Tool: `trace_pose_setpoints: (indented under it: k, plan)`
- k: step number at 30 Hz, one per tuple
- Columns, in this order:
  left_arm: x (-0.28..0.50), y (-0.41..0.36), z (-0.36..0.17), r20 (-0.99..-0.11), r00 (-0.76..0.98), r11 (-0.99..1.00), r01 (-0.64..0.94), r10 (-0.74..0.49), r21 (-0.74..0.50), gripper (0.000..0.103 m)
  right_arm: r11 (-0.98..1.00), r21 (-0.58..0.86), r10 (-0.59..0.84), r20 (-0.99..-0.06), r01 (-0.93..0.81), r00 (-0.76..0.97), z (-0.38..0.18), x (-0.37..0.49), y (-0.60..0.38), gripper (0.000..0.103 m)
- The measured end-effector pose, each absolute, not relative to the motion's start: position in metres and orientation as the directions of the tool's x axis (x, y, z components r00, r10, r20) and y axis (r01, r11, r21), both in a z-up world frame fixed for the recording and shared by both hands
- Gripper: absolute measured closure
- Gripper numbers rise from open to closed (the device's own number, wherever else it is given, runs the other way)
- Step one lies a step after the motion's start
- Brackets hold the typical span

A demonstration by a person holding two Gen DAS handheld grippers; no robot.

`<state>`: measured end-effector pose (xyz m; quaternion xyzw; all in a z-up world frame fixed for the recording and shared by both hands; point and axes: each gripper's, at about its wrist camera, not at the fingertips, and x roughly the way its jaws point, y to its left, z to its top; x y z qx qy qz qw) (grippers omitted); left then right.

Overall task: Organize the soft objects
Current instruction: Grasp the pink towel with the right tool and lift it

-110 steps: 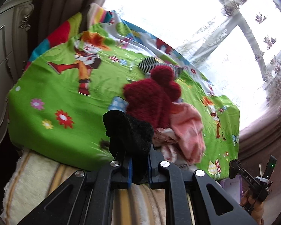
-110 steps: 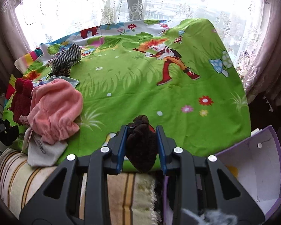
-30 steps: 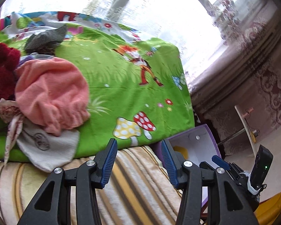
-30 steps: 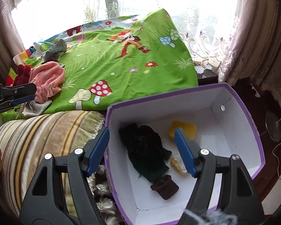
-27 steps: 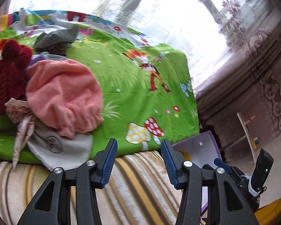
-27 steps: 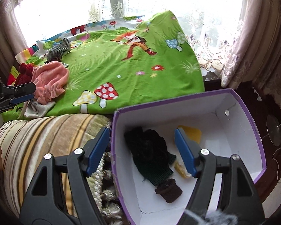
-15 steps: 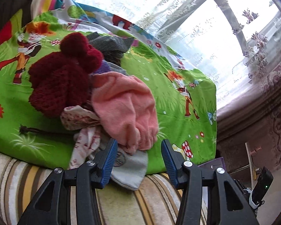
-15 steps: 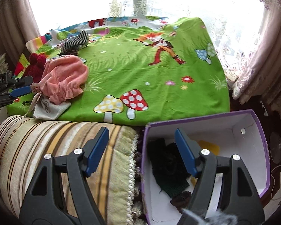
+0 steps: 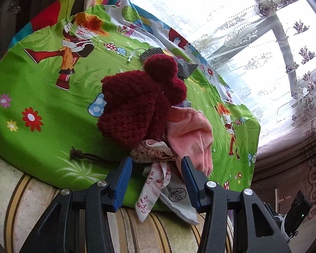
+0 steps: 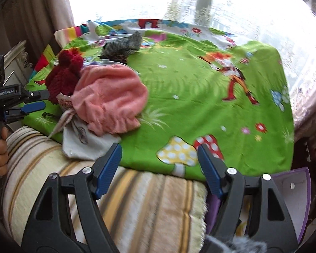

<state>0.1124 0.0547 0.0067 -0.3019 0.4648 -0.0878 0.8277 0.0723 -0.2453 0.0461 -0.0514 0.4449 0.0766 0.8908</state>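
Note:
A pile of soft things lies on the green cartoon sheet (image 9: 42,97): a dark red knit hat (image 9: 134,105) with a pompom, a pink fleece cap (image 9: 191,135), a floral cloth (image 9: 155,172) and a grey cloth (image 9: 179,200). My left gripper (image 9: 157,181) is open, its jaws on either side of the floral cloth at the pile's front edge. My right gripper (image 10: 159,167) is open and empty over the sofa edge, right of the pile; the pink cap (image 10: 109,103) and red hat (image 10: 63,76) show at left.
A checkered cloth (image 10: 122,44) lies farther back on the sheet. The purple box (image 10: 292,191) stands at the lower right beside the striped sofa cover (image 10: 137,200). A window with lace curtains is behind. A carved dresser (image 10: 16,57) is at left.
Both grippers let go of their dark soft items into the purple box. Both have swung back left to the pile; the left one now straddles the floral cloth.

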Motion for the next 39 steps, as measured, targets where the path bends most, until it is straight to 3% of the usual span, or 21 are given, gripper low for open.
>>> trace_pose_setpoints:
  k: [8, 14, 21, 25, 31, 32, 35, 39]
  plan:
    - [0.124, 0.078, 0.020, -0.725, 0.568, 0.823, -0.139, -0.389, -0.550, 0.053, 0.953, 0.017, 0.191, -0.807, -0.302, 0.559, 0.040, 0.117, -0.184, 0.025]
    - [0.157, 0.078, 0.053, -0.706, 0.597, 0.858, -0.057, -0.380, -0.510, 0.053, 0.939, 0.049, 0.231, -0.822, -0.340, 0.521, 0.026, 0.145, -0.156, 0.024]
    - [0.219, 0.038, 0.088, -0.625, 0.566, 0.804, 0.121, -0.537, -0.582, 0.053, 0.930, 0.058, 0.245, -0.833, -0.362, 0.496, 0.010, 0.169, -0.134, 0.024]
    - [0.259, 0.022, 0.078, -0.638, 0.523, 0.787, 0.111, -0.565, -0.606, 0.053, 0.929, 0.065, 0.250, -0.836, -0.363, 0.488, 0.004, 0.178, -0.129, 0.024]
    - [0.305, 0.040, 0.042, -0.731, 0.457, 0.808, -0.046, -0.506, -0.588, 0.053, 0.928, 0.069, 0.252, -0.839, -0.367, 0.482, -0.006, 0.187, -0.127, 0.025]
    - [0.309, 0.039, 0.036, -0.741, 0.447, 0.807, -0.070, -0.500, -0.587, 0.053, 0.925, 0.070, 0.258, -0.837, -0.372, 0.483, -0.008, 0.188, -0.127, 0.029]
    - [0.323, 0.028, 0.020, -0.771, 0.405, 0.804, -0.129, -0.491, -0.580, 0.053, 0.935, 0.062, 0.241, -0.834, -0.350, 0.496, -0.010, 0.190, -0.132, 0.060]
    - [0.344, 0.003, 0.005, -0.837, 0.358, 0.864, -0.138, -0.413, -0.485, 0.052, 0.938, 0.090, 0.264, -0.813, -0.336, 0.519, -0.004, 0.185, -0.147, 0.079]
